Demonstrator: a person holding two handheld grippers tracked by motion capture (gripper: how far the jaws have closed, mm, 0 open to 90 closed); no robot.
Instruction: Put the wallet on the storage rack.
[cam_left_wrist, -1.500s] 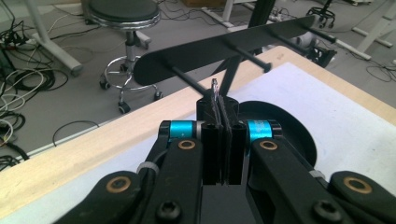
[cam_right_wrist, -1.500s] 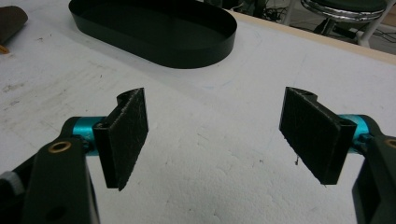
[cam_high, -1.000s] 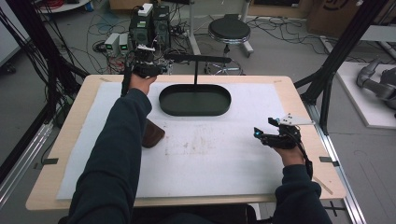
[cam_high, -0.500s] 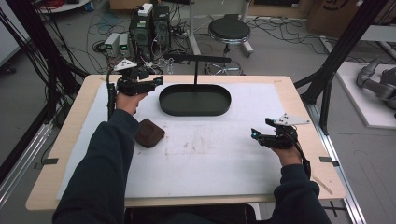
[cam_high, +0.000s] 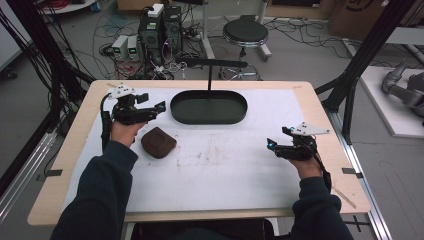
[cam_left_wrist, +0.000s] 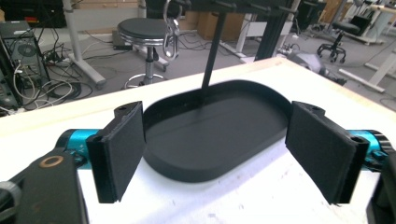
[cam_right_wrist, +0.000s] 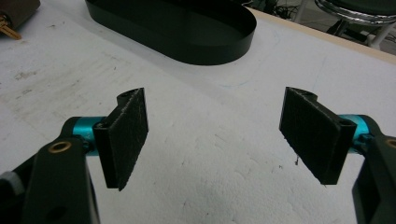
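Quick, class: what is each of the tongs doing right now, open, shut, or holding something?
Left tongs: open, having just been opening, nothing between the jaws.
Right tongs: open, holding nothing.

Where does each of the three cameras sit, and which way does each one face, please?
High view: above the person's side, looking forward and down on the table; both forearms, left gripper, right gripper, brown pouch.
Left gripper view: rides the left gripper, facing the black tray; its open jaws show.
Right gripper view: rides the right gripper, facing the tray's near wall; open jaws show.
All share the tray.
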